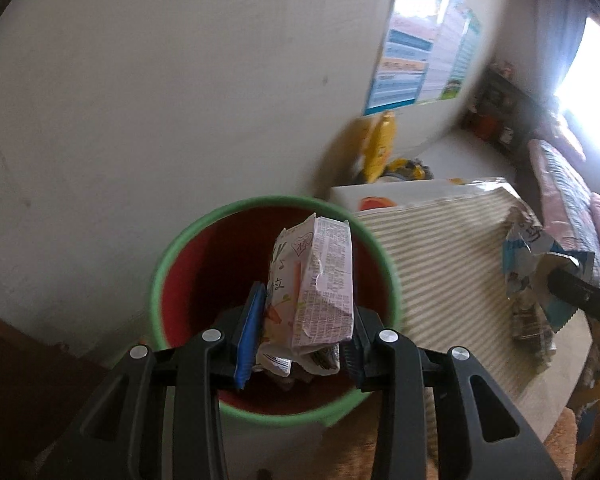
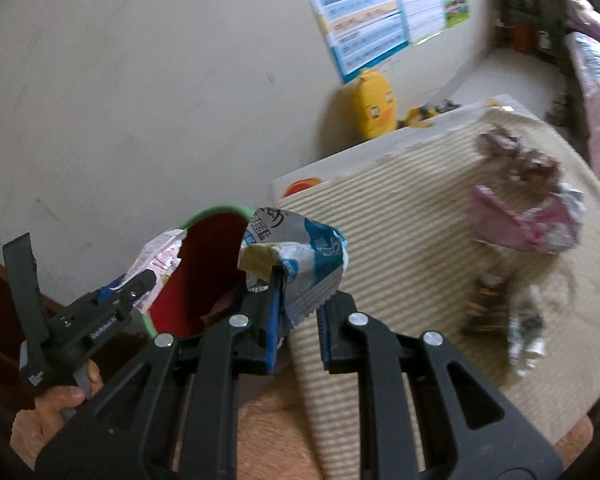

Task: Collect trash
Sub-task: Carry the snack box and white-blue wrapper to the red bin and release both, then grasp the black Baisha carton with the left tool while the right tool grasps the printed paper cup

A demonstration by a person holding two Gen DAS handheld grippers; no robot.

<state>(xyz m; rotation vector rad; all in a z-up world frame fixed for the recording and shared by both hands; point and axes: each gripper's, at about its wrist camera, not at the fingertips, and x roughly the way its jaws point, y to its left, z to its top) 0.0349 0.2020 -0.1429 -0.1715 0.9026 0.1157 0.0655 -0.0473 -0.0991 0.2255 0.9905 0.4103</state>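
Left gripper (image 1: 298,344) clamps pink carton (image 1: 320,280) over bin (image 1: 172,248).

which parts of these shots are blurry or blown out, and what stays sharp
Left wrist view: window blown out at right, poster and bin rim smeared, held white wrapper sharp. Right wrist view: trash pile on the striped mat streaked by motion blur, blue wrapper fairly crisp.

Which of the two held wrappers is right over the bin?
The pink-printed wrapper in the left gripper; the blue-and-white wrapper is beside the bin.
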